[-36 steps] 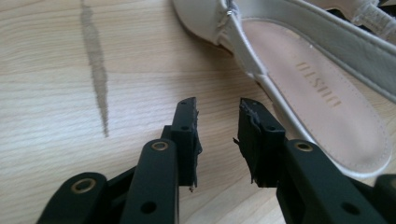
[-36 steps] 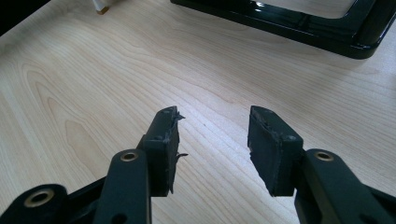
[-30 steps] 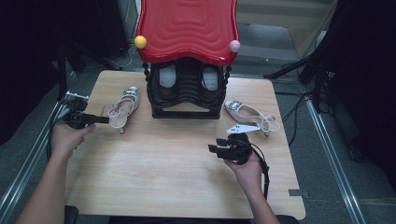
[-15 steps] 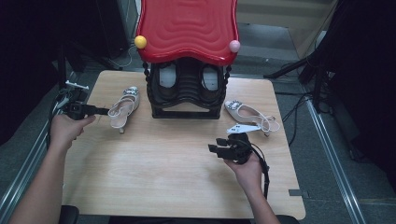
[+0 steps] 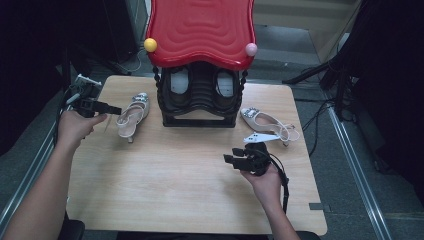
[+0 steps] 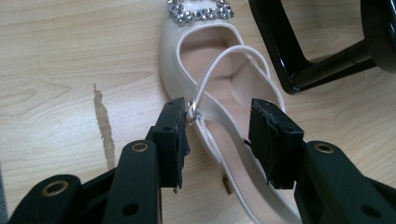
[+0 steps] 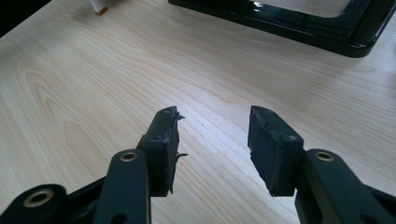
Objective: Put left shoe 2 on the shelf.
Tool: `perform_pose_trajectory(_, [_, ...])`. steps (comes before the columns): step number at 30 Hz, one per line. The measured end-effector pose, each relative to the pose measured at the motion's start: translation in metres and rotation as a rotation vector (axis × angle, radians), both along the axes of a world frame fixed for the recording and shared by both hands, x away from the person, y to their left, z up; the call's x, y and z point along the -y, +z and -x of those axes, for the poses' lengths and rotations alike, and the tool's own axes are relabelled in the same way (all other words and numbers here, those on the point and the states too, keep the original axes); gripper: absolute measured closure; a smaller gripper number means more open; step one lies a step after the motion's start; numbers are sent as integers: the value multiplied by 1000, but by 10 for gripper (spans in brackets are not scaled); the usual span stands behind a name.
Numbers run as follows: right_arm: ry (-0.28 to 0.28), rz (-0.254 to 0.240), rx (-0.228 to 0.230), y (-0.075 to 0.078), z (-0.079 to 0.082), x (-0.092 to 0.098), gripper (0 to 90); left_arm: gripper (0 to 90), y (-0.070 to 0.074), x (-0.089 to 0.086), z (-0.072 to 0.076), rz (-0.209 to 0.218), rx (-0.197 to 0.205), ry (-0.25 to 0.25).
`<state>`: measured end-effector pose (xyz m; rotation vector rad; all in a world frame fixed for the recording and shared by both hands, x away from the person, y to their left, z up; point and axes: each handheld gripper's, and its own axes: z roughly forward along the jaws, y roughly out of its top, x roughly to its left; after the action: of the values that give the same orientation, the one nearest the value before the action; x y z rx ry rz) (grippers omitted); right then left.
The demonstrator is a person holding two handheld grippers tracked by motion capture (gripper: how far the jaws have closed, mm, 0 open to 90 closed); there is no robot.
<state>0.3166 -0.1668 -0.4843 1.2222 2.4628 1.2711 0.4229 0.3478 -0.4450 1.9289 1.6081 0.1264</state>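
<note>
A person sits at a pale wooden tabletop [image 5: 180,190], a hand-held gripper in each hand. Nearest, the right hand-held gripper [image 5: 231,160] rests low over bare wood with its jaws wide and nothing between them.

Farther back on the left, the left hand-held gripper [image 5: 114,109] points at a cream heeled shoe [image 5: 131,116] with a sparkly buckle, lying near the tabletop's left edge. In the left gripper view its jaws have just been opening; the shoe's [image 6: 219,93] heel end and thin strap sit between the pads, which do not press on it. This looks like a release or a re-grip.

Gripping again would call for closing on the heel rim, not the strap.

Beyond stands a black rack [image 5: 200,97] under a red wavy top [image 5: 200,30], close on the shoe's right. A second shoe [image 5: 265,122] lies right of the rack. The open room is the bare front half.
</note>
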Motion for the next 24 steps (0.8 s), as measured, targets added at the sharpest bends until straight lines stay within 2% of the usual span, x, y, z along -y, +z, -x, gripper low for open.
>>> perform_pose_trajectory(3, [0, 0, 0, 0, 0, 0, 543, 560, -2, 6, -5, -25, -20, -10])
perform_pose_trajectory(7, [-1, 0, -3, 0, 1, 0, 543, 555, -7, 13, -11, -31, -41, -1])
perform_pose_trajectory(8, [-1, 2, -1, 0, 1, 0, 543, 554, -9, 13, -13, -50, -44, -16])
perform_pose_trajectory(13, [-6, -4, 0, -1, 2, 2, 543, 546, -19, 19, -20, -87, -76, -19])
perform_pose_trajectory(19, [-10, -4, 3, -1, 2, 3, 543, 542, -29, 16, -26, -91, -112, 9])
perform_pose_trajectory(20, [-10, -4, 1, -1, 3, 3, 542, 539, -31, 17, -27, -83, -108, 21])
perform_pose_trajectory(24, [-11, -3, -1, -1, 3, 3, 542, 533, -34, 21, -31, -93, -125, 15])
